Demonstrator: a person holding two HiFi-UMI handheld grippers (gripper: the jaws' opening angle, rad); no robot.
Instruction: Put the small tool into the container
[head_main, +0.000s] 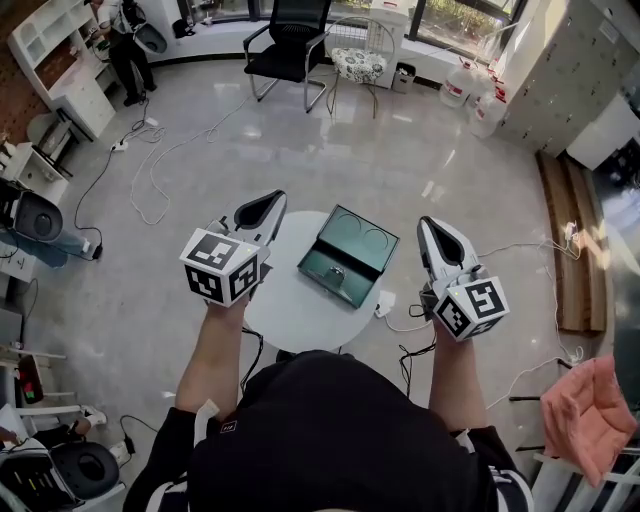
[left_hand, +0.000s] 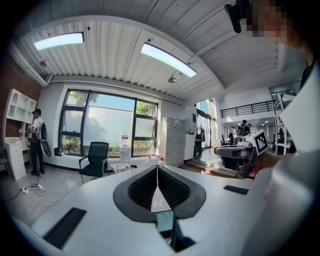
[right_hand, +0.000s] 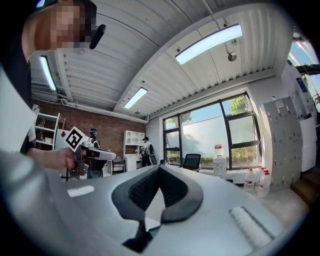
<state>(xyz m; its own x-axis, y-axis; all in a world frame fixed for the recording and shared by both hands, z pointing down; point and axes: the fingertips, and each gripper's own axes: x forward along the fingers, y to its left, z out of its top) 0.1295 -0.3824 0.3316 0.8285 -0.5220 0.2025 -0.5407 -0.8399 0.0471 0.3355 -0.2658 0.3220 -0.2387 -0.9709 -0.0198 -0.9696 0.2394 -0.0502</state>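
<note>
An open green container (head_main: 322, 266) with its lid (head_main: 360, 238) tipped back rests on a small round white table (head_main: 290, 310). A small metal tool (head_main: 337, 271) lies inside its tray. My left gripper (head_main: 270, 203) hovers at the table's left edge, raised, jaws shut with nothing between them (left_hand: 157, 170). Right of the container my right gripper (head_main: 430, 228) is held up too, shut and empty (right_hand: 160, 169). Both gripper views look level across the room, so they show neither the container nor the tool. Each shows the other gripper: the right gripper (left_hand: 245, 149) and the left gripper (right_hand: 90, 150).
A white plug (head_main: 385, 305) with a cable lies at the table's right edge. A black office chair (head_main: 290, 45) and a white chair (head_main: 358, 62) stand beyond. Cables (head_main: 150, 170) trail over the floor at left. A pink cloth (head_main: 590, 415) is at lower right.
</note>
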